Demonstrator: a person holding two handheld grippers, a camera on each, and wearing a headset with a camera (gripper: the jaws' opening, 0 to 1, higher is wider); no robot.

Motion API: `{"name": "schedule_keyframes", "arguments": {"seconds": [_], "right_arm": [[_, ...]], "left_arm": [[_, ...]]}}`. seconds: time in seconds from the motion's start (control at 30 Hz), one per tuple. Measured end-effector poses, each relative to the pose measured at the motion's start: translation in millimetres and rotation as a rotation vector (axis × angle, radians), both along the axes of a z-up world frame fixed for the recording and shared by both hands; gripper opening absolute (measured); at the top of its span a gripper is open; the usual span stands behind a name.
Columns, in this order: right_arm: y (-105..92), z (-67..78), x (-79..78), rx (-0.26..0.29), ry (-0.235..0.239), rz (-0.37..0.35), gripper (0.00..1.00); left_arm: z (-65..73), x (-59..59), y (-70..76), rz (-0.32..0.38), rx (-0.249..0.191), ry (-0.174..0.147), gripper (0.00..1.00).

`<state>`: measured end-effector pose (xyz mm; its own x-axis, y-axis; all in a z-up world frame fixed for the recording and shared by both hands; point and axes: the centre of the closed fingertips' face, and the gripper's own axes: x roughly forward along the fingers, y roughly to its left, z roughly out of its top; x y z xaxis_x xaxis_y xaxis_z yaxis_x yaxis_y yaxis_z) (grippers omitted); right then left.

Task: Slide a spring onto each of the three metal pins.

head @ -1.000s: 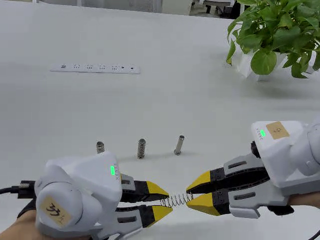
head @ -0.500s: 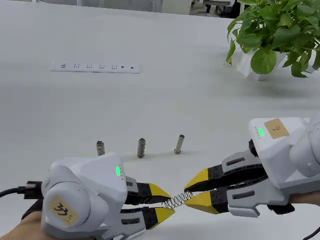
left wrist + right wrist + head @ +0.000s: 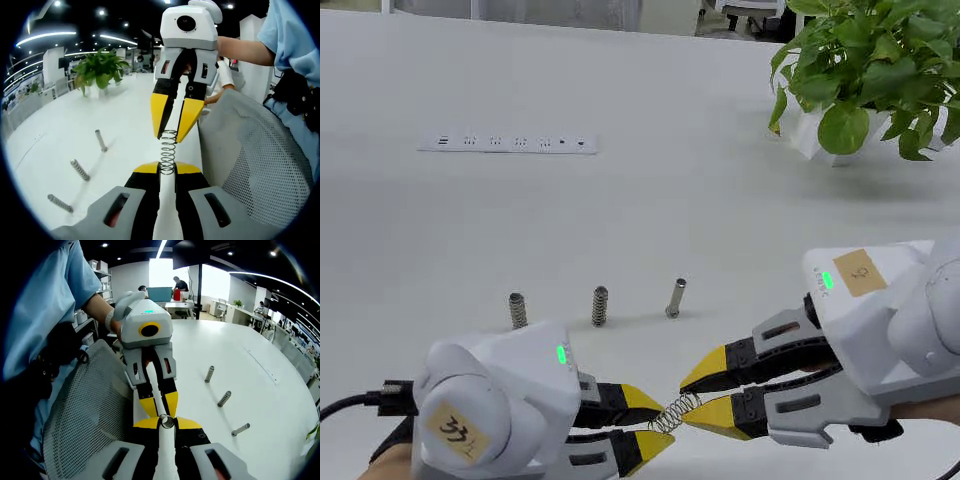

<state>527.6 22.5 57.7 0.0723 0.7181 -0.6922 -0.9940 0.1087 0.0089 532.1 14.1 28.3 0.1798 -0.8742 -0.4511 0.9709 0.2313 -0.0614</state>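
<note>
Logging the last item of three.

Spring (image 3: 676, 410): held off the worktop (image 3: 620, 220) by both ends, one in my left gripper (image 3: 663, 420), the other in my right gripper (image 3: 687, 403). Both sets of jaws are narrowed onto the coil.

Change over the past second: the two sets of tips have drawn closer, and the coil between them now reads shorter and slants up toward the right side. The pins sit lower in the head view, but that is my headset tipping, not the pins moving. I take this as a hand-over or re-grip, so that one gripper can carry the spring end-first.

Pins: left pin (image 3: 518, 311) and middle pin (image 3: 600, 305) each wear a spring already. Right pin (image 3: 675, 298) is bare and leans a little, well apart from the grippers and ahead of them.

Room: open worktop runs from the jaws to the bare pin. Power strip (image 3: 508, 143) and plant (image 3: 865, 60) lie far beyond. The near edge of the worktop passes just beside the grippers, with a mesh chair (image 3: 250, 150) past it. I judge a dropped spring could roll off there.
</note>
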Motion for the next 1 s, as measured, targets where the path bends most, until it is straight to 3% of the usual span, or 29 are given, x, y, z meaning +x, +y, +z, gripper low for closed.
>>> {"name": "schedule_keyframes", "arguments": {"seconds": [0.1, 0.47, 0.53, 0.6, 0.67, 1.0], "right_arm": [[-1.9, -1.7, 0.6, -0.014, -0.001, 0.008, 0.07], [-6.4, -0.3, -1.2, -0.034, -0.001, 0.018, 0.07], [-7.0, -1.0, -0.4, -0.04, -0.003, 0.011, 0.12], [-7.3, -1.3, 1.7, -0.045, -0.003, -0.004, 0.3], [-8.8, -1.3, 5.6, -0.058, -0.02, -0.014, 0.41], [-14.9, 7.2, 6.7, -0.106, -0.021, 0.042, 0.39]], "left_arm": [[-1.8, 0.5, -1.2, 0.008, -0.004, 0.013, 0.06], [-0.5, -2.1, -5.8, 0.015, -0.021, 0.006, 0.06], [0.1, -3.7, -7.1, 0.01, -0.028, 0.007, 0.06], [0.5, -4.8, -8.4, 0.007, -0.029, 0.007, 0.06], [0.3, -5.8, -9.8, 0.002, -0.027, 0.004, 0.06], [3.2, -1.3, -10.1, -0.004, -0.019, -0.029, 0.06]]}}
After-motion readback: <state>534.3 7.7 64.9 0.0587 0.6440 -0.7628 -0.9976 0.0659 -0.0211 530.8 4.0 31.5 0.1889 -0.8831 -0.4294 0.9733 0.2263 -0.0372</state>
